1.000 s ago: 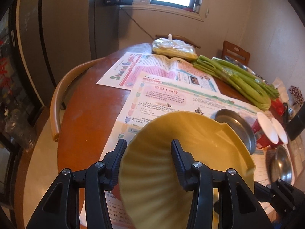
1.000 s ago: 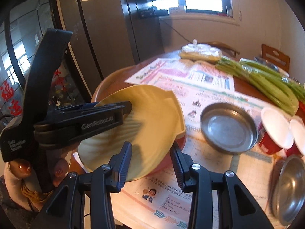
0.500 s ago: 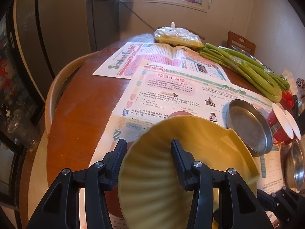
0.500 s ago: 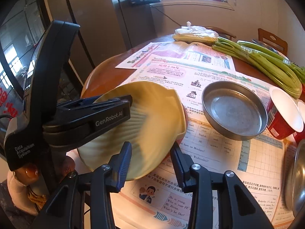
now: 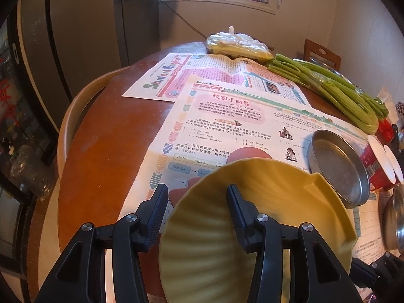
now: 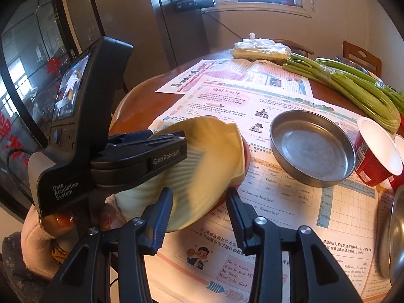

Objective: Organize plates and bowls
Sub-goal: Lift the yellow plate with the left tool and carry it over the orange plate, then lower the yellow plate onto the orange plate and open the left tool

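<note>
My left gripper (image 5: 197,197) is shut on the rim of a ribbed yellow plate (image 5: 265,222) and holds it tilted over a reddish plate (image 5: 248,155) that lies on the newspaper. In the right wrist view the left gripper (image 6: 174,144) clamps the yellow plate (image 6: 209,159) from the left. My right gripper (image 6: 199,202) is open and empty, just in front of the plate's near edge. A round steel dish (image 6: 311,147) lies to the right; it also shows in the left wrist view (image 5: 338,169).
Newspapers (image 6: 285,209) cover the round wooden table (image 5: 101,151). Red paper cups (image 6: 373,151) and another steel bowl (image 6: 391,234) sit at the right. Celery (image 6: 353,88) and a plastic bag (image 6: 262,48) lie at the back. A chair back (image 5: 75,111) stands at the left edge.
The yellow plate has come lower and forward over the reddish plate. Both grippers moved in toward the table; the steel dish now appears closer.
</note>
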